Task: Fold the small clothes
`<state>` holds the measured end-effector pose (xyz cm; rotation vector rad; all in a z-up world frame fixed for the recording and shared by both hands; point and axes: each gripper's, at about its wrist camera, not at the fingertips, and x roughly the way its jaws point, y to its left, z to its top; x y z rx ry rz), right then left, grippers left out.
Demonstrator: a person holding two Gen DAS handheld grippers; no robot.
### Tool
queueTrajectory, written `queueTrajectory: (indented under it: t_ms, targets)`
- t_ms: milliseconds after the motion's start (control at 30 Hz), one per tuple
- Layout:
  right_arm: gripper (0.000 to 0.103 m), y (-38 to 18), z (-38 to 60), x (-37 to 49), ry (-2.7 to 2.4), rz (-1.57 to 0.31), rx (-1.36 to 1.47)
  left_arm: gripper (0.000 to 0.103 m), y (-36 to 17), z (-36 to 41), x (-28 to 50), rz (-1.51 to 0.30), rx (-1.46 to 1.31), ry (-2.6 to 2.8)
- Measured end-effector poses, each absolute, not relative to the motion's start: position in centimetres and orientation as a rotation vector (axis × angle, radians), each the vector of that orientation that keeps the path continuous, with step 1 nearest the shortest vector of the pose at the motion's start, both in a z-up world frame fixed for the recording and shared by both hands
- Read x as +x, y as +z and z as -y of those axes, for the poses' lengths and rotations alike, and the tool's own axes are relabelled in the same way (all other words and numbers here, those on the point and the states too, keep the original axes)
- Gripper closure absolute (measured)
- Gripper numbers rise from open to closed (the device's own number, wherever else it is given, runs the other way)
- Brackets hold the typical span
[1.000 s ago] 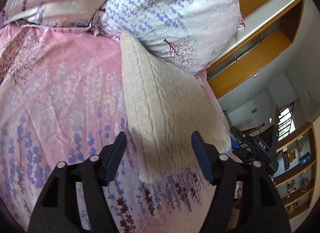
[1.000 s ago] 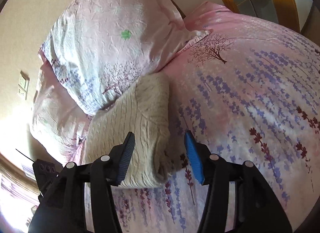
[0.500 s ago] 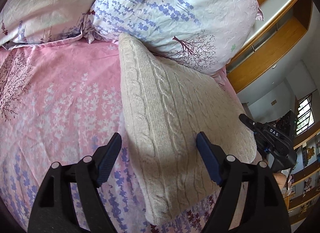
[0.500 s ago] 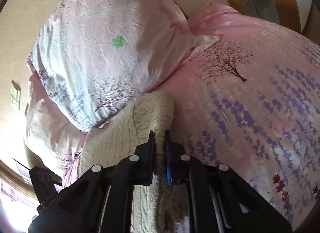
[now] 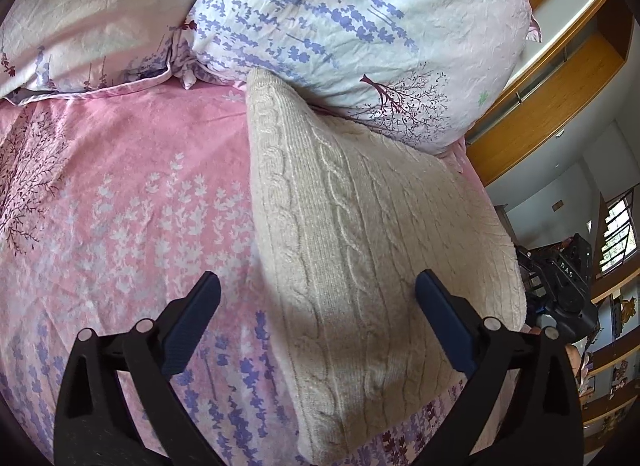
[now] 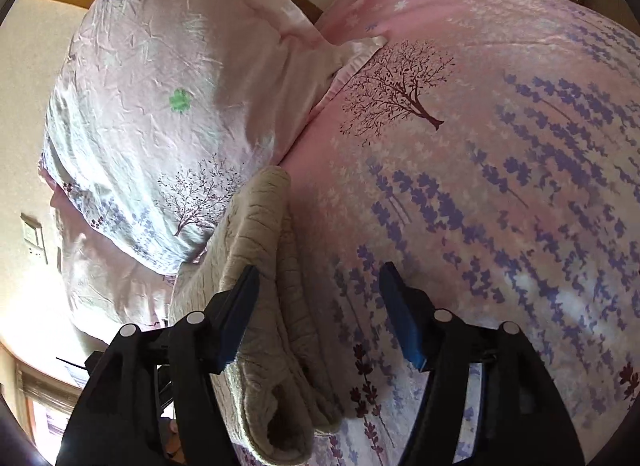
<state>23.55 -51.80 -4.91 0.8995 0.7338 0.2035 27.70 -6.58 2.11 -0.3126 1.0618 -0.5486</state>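
A cream cable-knit sweater (image 5: 360, 246) lies folded on the pink flowered bedspread (image 5: 120, 205), its far end against a pillow (image 5: 360, 25). My left gripper (image 5: 316, 286) hovers over the sweater's near half. Its jaws are opening wide and the pads touch nothing. In the right wrist view the sweater (image 6: 256, 234) shows its folded layered edge. My right gripper (image 6: 319, 276) is opening, and that edge lies loose between its jaws. Its left finger stands over the knit and its right finger over the bedspread (image 6: 500, 185). The right gripper's black body (image 5: 560, 282) shows past the sweater's right edge.
Two flowered pillows (image 6: 160, 85) lie at the head of the bed, a second one (image 5: 80, 25) at the upper left. A wooden headboard and shelf (image 5: 540, 97) run behind them. The bed's edge drops off just right of the sweater. A wall switch (image 6: 32, 234) sits left.
My right gripper shut on the sweater's folded edge half a second ago and has since let go and opened. My left gripper moved in over the sweater and spread wider.
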Motion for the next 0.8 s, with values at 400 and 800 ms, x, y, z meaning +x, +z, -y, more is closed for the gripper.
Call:
queueTrajectory:
  t_ms: [400, 800]
  targets:
    - [0.030, -3.9, 51.1, 24.7, 0.270, -0.744, 0.902, 0.002, 1.7, 7.4, 28.8, -1.083, -0.318, -0.551]
    - [0.030, -4.4, 47.9, 27.1, 0.326, -0.832, 0.803, 0.002, 1.5, 9.0, 29.8, -1.074, -0.294, -0.558]
